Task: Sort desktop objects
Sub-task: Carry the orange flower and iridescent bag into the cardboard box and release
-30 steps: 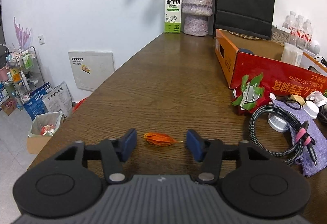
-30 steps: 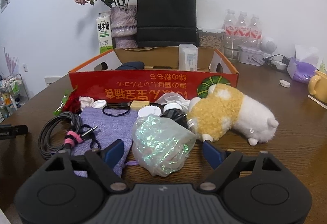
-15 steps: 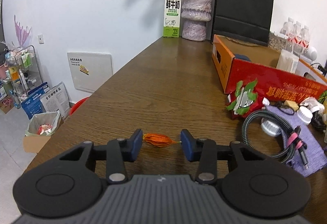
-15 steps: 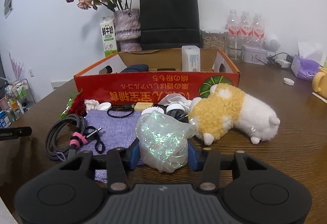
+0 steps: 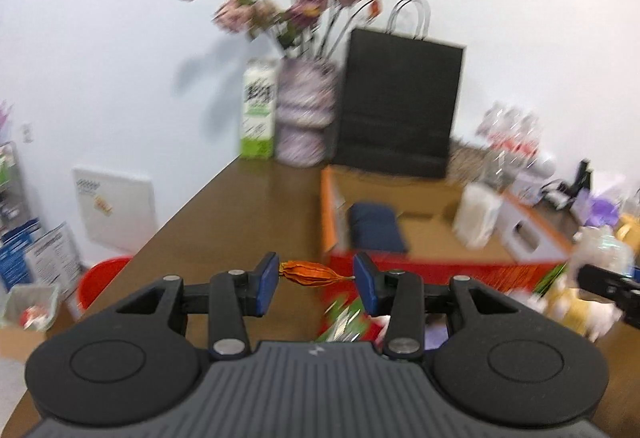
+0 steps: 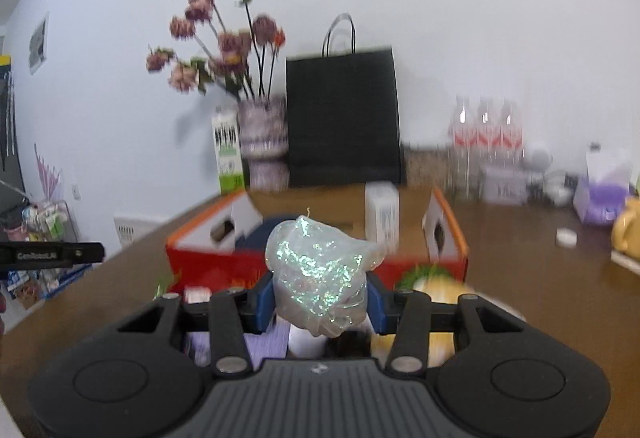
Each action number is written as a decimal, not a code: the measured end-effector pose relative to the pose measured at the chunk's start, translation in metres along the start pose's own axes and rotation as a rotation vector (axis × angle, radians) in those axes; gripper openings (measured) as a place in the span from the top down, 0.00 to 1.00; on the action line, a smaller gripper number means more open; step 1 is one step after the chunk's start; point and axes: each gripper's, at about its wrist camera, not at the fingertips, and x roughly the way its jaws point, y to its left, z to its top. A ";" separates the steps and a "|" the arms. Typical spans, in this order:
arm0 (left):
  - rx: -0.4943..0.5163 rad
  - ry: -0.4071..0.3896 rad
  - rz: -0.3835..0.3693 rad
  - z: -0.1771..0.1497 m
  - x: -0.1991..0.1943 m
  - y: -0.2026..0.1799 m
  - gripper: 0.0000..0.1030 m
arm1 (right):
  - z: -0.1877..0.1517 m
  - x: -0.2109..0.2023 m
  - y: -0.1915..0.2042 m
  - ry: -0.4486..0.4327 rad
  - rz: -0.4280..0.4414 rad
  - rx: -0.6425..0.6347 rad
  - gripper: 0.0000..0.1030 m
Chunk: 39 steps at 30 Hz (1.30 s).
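My left gripper (image 5: 316, 283) is shut on a small orange dried flower (image 5: 310, 273) and holds it in the air, in front of the red and orange cardboard box (image 5: 404, 262). My right gripper (image 6: 320, 302) is shut on a crumpled iridescent plastic bag (image 6: 318, 270) and holds it above the table, in front of the same box (image 6: 216, 260). A dark blue item (image 5: 374, 226) and a white carton (image 5: 478, 216) lie inside the box. Both views are blurred.
A black paper bag (image 5: 396, 106), a vase of dried flowers (image 5: 304, 114) and a milk carton (image 5: 259, 110) stand behind the box. Water bottles (image 6: 486, 142) and a purple tissue pack (image 6: 602, 194) stand at the right. A plush toy (image 6: 440, 290) lies below my right gripper.
Both grippers have closed on their objects and lifted them off the table toward the box. The view has tilted upward.
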 end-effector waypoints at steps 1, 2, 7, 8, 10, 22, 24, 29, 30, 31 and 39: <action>0.003 -0.012 -0.011 0.007 0.004 -0.008 0.60 | 0.008 0.003 -0.002 -0.018 -0.001 -0.002 0.57; 0.004 -0.020 -0.019 0.012 0.009 -0.014 0.60 | 0.014 0.007 -0.003 -0.033 -0.002 -0.001 0.57; -0.022 -0.018 -0.049 0.036 0.044 -0.041 0.60 | 0.046 0.033 -0.016 -0.091 -0.011 0.015 0.57; -0.024 -0.016 -0.050 0.040 0.052 -0.046 0.60 | 0.050 0.039 -0.018 -0.094 -0.012 0.018 0.57; -0.027 -0.013 -0.059 0.047 0.065 -0.055 0.60 | 0.057 0.055 -0.023 -0.098 -0.014 0.021 0.57; 0.059 0.151 -0.003 0.024 0.174 -0.093 0.60 | 0.040 0.161 -0.066 0.089 -0.062 0.068 0.57; 0.071 0.172 0.018 0.017 0.181 -0.092 0.60 | 0.033 0.170 -0.069 0.119 -0.068 0.070 0.57; 0.068 0.208 0.033 0.007 0.189 -0.086 0.60 | 0.022 0.182 -0.066 0.184 -0.064 0.059 0.57; 0.066 0.216 0.032 0.005 0.190 -0.085 0.60 | 0.021 0.181 -0.064 0.187 -0.064 0.057 0.57; 0.064 0.225 0.029 0.005 0.190 -0.086 0.60 | 0.020 0.181 -0.064 0.190 -0.066 0.054 0.57; 0.086 0.222 0.020 0.003 0.190 -0.089 0.59 | 0.019 0.182 -0.060 0.212 -0.065 0.040 0.57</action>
